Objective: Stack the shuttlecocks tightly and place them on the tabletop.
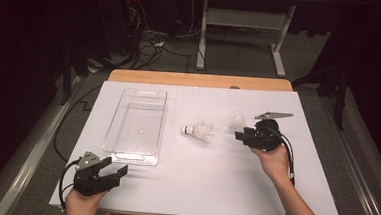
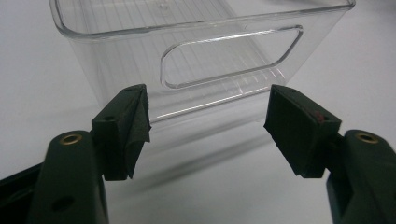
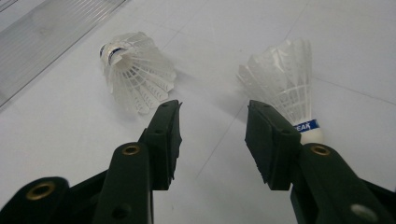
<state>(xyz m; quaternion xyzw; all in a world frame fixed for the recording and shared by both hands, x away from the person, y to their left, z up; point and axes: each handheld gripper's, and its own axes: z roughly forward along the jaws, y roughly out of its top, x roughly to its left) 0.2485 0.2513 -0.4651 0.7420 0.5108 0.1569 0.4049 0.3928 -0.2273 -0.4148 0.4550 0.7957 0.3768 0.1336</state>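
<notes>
Two white feather shuttlecocks lie on the white board. One shuttlecock [image 1: 199, 131] [image 3: 135, 70] lies on its side at the middle, cork end toward the clear plastic bin [image 1: 163, 121]. The other shuttlecock [image 1: 237, 123] [image 3: 285, 79] lies just right of my right gripper's line, cork end toward me. My right gripper [image 1: 240, 136] [image 3: 212, 112] is open, low over the board, with bare board between its jaws. My left gripper [image 1: 115, 167] [image 2: 208, 112] is open near the front left, facing the handled end wall of the bin [image 2: 201, 60], with nothing between its jaws.
The white board [image 1: 198, 188] covers a wooden table [image 1: 200, 80] whose far edge shows at the back. Cables [image 1: 152, 42] and a metal table frame [image 1: 244, 20] stand on the floor beyond. A black cable [image 1: 290, 153] trails from my right gripper.
</notes>
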